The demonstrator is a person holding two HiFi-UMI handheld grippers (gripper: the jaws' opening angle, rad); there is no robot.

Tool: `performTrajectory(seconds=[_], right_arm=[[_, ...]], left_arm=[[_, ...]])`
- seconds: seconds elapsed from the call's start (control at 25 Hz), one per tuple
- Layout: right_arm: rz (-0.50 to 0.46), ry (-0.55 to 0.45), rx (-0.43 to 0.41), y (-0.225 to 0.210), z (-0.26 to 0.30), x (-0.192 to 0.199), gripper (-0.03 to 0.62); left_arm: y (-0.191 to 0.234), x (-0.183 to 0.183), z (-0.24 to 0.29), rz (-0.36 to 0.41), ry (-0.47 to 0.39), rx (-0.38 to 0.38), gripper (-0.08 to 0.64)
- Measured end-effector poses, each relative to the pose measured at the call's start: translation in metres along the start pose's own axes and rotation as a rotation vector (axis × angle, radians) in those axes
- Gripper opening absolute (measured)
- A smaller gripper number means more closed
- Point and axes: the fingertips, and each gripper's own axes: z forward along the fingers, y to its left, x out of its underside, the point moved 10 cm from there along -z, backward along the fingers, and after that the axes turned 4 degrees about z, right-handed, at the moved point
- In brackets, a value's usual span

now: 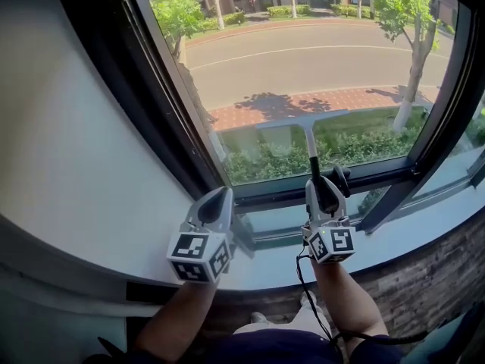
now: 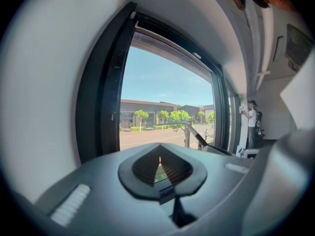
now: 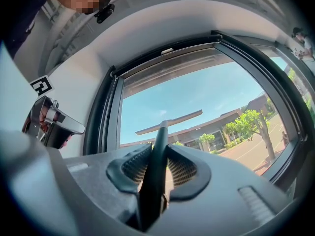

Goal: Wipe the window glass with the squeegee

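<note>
Wall [image 1: 68, 127]: plain white, at 9 o'clock of the window in the head view.
Left gripper [image 1: 219, 197]: held low in front of the dark window frame [image 1: 163, 120], at 9 o'clock of the right gripper and well apart from the squeegee. Its own view shows the fingers [image 2: 147, 167] pressed together at the tips, with nothing gripped between them.
Window glass [image 1: 303, 59]: a street, trees and a hedge show through it.
Squeegee [image 1: 301, 121]: upright against the lower part of the glass. The blade lies across the pane with its right end slightly higher, and the handle runs down toward 6 o'clock into the right gripper. In the left gripper view it appears at 2 o'clock of the jaws.
Right gripper [image 1: 324, 194]: just above the window sill [image 1: 424, 230]. Its fingers [image 3: 184, 170] pinch the dark lower end of the squeegee handle, one on each side. In the right gripper view the handle rises from between them toward 12 o'clock and the blade sits crosswise above the tips.
Person [image 2: 252, 124]: stands far off at 3 o'clock in the left gripper view, beside the row of windows.
</note>
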Motion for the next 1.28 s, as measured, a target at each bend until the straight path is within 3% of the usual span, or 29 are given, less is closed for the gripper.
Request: performTrajectory(seconds=[1.28], right_arm=[[0.046, 0.190, 0.090, -0.029, -0.054, 0.106, 0.103]], left_arm=[[-0.007, 0.077, 0.013, -0.005, 0.161, 0.014, 0.005]])
